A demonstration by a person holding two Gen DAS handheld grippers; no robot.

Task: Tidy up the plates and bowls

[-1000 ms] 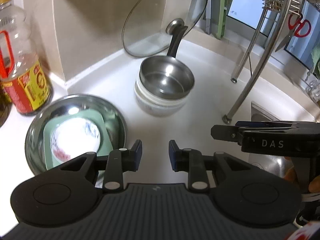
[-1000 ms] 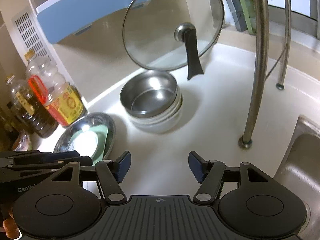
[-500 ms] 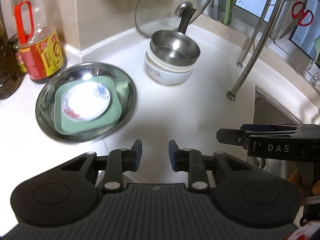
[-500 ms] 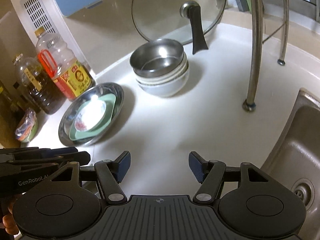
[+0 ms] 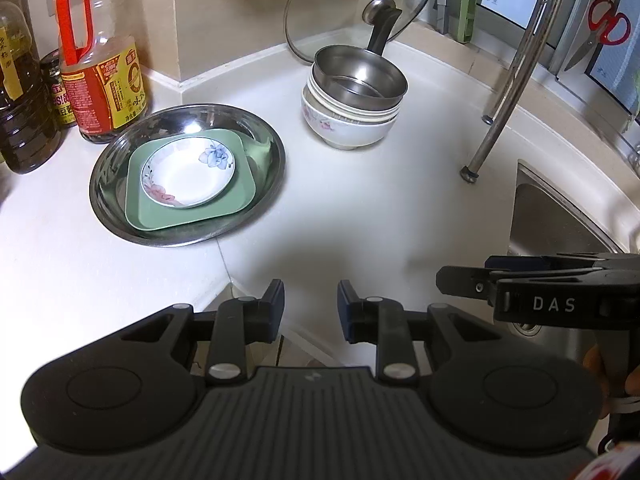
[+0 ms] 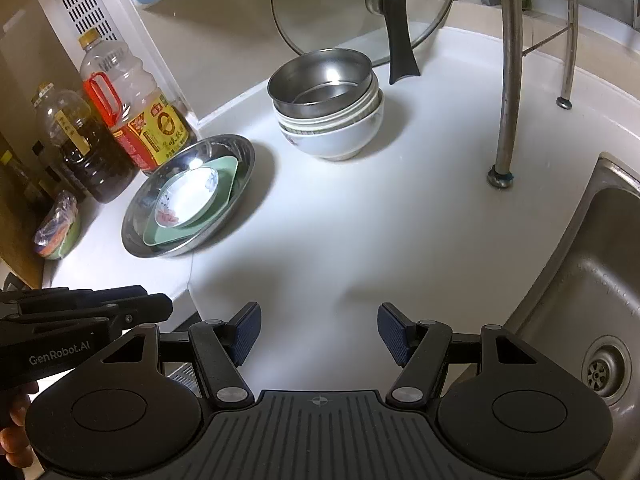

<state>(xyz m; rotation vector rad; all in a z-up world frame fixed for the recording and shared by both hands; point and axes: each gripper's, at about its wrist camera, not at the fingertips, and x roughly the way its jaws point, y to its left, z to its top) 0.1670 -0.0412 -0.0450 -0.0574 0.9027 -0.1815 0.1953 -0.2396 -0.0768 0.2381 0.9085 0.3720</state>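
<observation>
Both your grippers are empty, left gripper (image 5: pixel 310 306) narrow, right gripper (image 6: pixel 319 334) wide; reaching toward twelve o'clock could topple the bowl stack (image 5: pixel 352 104).

Bare counter (image 5: pixel 344 216) before bowl stack (image 5: pixel 352 104)

A small white floral saucer (image 5: pixel 188 171) lies on a green square plate (image 5: pixel 160 216) inside a round steel dish (image 5: pixel 120 224). Just beside, a steel bowl (image 5: pixel 360 76) nests upright atop stacked white ceramic bowls (image 5: pixel 352 128).
</observation>
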